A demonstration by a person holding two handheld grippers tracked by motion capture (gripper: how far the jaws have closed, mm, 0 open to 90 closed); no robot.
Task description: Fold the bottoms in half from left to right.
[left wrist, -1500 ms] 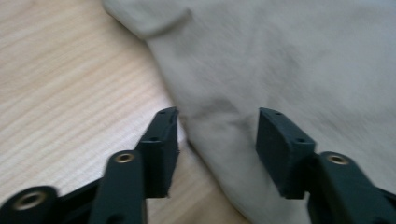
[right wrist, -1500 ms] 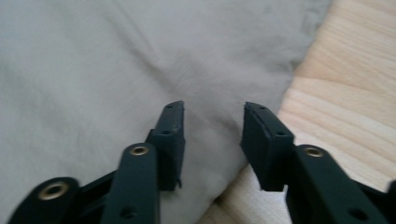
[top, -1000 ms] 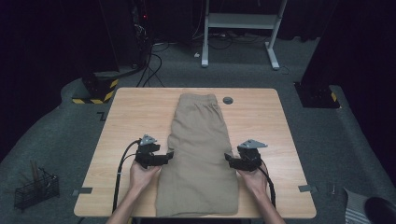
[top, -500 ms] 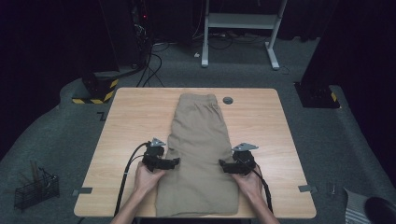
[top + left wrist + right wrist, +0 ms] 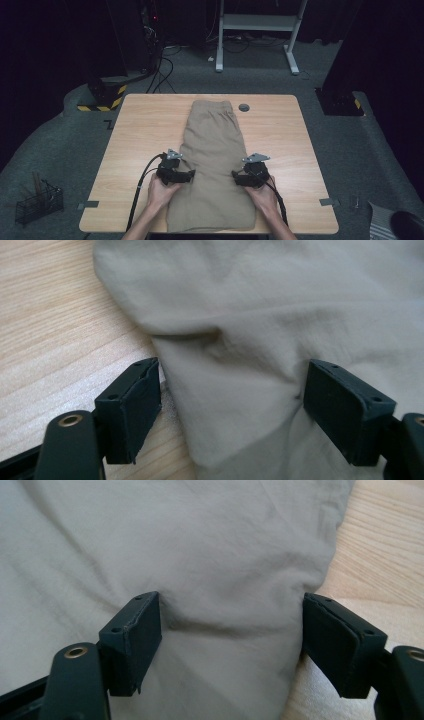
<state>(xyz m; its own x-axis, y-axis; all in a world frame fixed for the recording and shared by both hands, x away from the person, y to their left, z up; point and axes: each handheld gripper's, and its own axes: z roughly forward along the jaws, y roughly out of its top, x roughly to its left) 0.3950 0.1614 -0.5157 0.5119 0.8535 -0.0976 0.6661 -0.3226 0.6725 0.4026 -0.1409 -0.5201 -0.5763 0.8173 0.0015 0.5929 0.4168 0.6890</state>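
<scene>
— What has changed since a second ago?

— Both grippers have come toward the near end of the shorts (image 5: 214, 165) and closed in on their side edges. The left gripper (image 5: 188, 175) sits at the shorts' left edge, the right gripper (image 5: 237, 178) at their right edge.

— Are they gripping the cloth?

— Not clamped. In the left gripper view the jaws stand wide apart with a fold of the shorts (image 5: 260, 365) bunched between them; in the right gripper view the jaws are equally wide, straddling the shorts (image 5: 200, 580) at their edge.

— How do the shorts lie?

— Flat on the table (image 5: 135, 150), folded into a long strip. The long axis runs from the person's side to the far side, the narrower end pointing away and the wider end nearest the person.

— Anything else near the shorts?

— A small dark round disc (image 5: 244, 107) lies on the table just right of their far end. On the floor well left of the shorts stands a wire basket (image 5: 37, 202) with some sticks in it; I cannot tell what they are. Beyond the shorts' far end is a white desk frame (image 5: 260, 30) on grey carpet, in a dark room.
</scene>
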